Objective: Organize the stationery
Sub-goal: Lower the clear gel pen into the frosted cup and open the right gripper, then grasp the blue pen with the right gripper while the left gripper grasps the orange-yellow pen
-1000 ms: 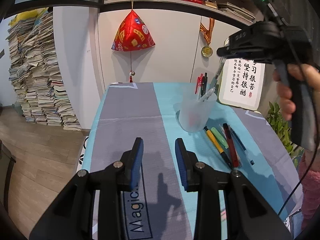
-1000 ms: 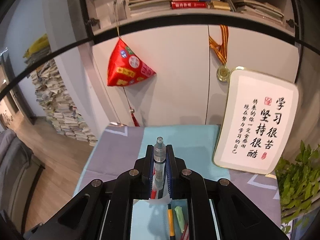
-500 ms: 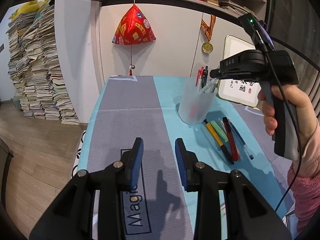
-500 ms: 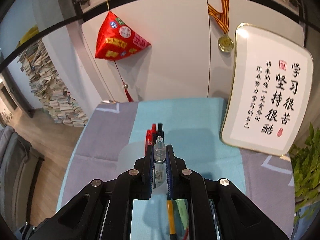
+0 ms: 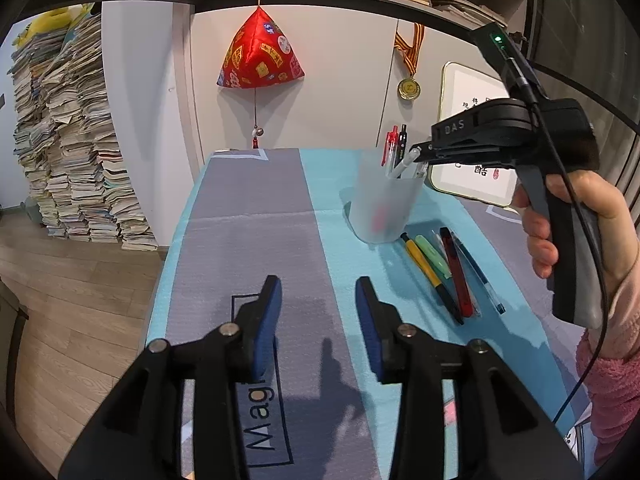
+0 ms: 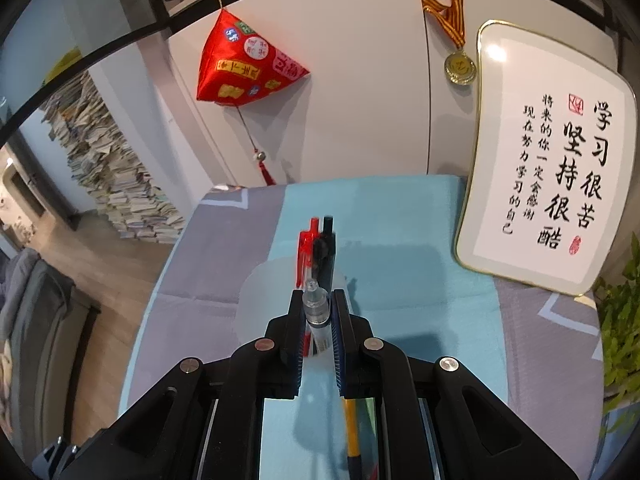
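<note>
A frosted plastic cup (image 5: 384,204) stands on the blue part of the table mat with a red pen (image 5: 391,146) and a black pen upright in it. My right gripper (image 6: 316,300) is shut on a clear pen (image 6: 316,314) and hangs just above the cup (image 6: 268,300). In the left wrist view the right gripper (image 5: 420,151) has the pen's lower end slanting inside the rim. Right of the cup lie loose pens: yellow-black (image 5: 430,276), green (image 5: 432,256), red (image 5: 456,272), blue (image 5: 480,276). My left gripper (image 5: 318,308) hovers over the grey mat, jaws opening, nothing between them.
A framed calligraphy board (image 6: 552,184) leans against the wall behind the cup. A green plant (image 6: 620,320) stands off the table's right side. A red ornament (image 5: 260,56) hangs on the wall. Stacked books (image 5: 72,152) fill the floor past the table's left edge.
My right gripper has come down with the clear pen, from high above the cup to its rim. The left gripper has stayed over the same spot on the mat.
</note>
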Action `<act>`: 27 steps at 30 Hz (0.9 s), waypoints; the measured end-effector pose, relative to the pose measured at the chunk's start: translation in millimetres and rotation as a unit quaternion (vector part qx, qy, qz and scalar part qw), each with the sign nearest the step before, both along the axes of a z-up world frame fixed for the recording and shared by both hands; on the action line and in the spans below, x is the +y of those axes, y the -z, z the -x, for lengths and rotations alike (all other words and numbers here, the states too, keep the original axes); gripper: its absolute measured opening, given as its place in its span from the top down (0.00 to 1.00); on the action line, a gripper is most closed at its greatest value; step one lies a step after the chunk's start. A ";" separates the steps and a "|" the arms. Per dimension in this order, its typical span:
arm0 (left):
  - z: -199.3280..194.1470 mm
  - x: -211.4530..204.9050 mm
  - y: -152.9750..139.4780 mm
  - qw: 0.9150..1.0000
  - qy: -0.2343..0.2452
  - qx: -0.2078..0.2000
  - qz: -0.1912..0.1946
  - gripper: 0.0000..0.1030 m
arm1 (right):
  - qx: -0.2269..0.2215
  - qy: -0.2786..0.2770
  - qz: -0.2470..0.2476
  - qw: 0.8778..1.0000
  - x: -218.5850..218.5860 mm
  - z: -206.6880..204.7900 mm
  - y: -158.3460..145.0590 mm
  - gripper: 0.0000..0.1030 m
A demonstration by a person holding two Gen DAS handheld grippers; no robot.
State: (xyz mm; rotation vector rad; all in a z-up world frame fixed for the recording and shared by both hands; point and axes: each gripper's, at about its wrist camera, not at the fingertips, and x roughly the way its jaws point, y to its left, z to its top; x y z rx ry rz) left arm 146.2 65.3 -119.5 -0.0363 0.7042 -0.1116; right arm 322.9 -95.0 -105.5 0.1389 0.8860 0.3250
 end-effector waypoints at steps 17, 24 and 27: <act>-17.8 -35.9 22.2 0.998 0.034 0.049 -0.001 0.61 | 0.062 0.006 0.068 0.996 -67.2 50.1 44.4 0.80; -38.6 -74.7 34.7 0.994 0.063 0.083 -0.005 0.61 | 0.102 0.012 0.065 0.993 -89.9 57.0 82.4 0.66; -57.1 -89.7 41.3 0.992 0.066 0.107 0.003 0.61 | 0.103 0.010 0.068 0.992 -89.3 57.7 88.3 0.66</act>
